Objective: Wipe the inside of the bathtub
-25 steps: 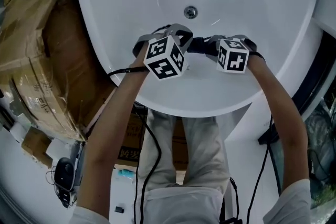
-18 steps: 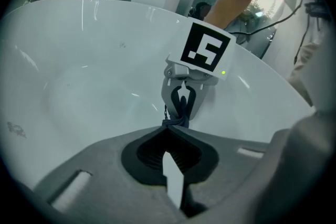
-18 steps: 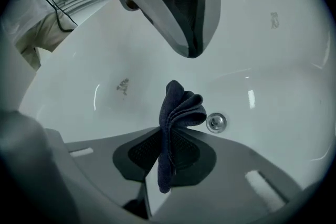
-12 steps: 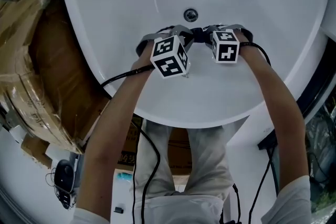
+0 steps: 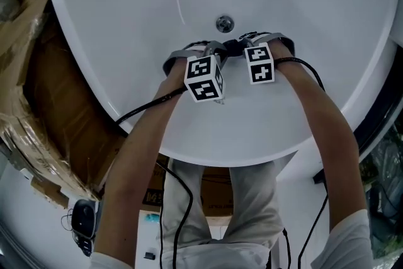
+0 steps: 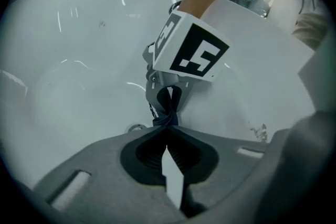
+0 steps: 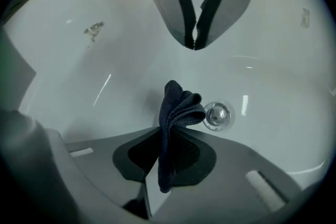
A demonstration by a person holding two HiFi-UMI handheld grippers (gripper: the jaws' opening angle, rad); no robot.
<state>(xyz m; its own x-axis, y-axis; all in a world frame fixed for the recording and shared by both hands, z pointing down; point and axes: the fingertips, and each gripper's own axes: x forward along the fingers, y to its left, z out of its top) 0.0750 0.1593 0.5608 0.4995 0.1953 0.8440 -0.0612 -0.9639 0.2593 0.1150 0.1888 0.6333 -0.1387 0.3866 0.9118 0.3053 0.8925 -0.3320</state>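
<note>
Pushes deeper into the bathtub (image 5: 126, 22), brings the left gripper (image 6: 167, 128), pinched shut on nothing, and the right gripper (image 7: 168, 131), clamped on the dark cloth (image 7: 177, 107), just beside the drain (image 5: 225, 24), likely mid-wipe.

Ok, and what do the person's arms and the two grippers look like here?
The left gripper and right gripper are grey plastic with dark ribbed pads inside. Each carries a white cube printed with black square markers. A black cable trails from each. The arms are bare up to short pale sleeves.
</note>
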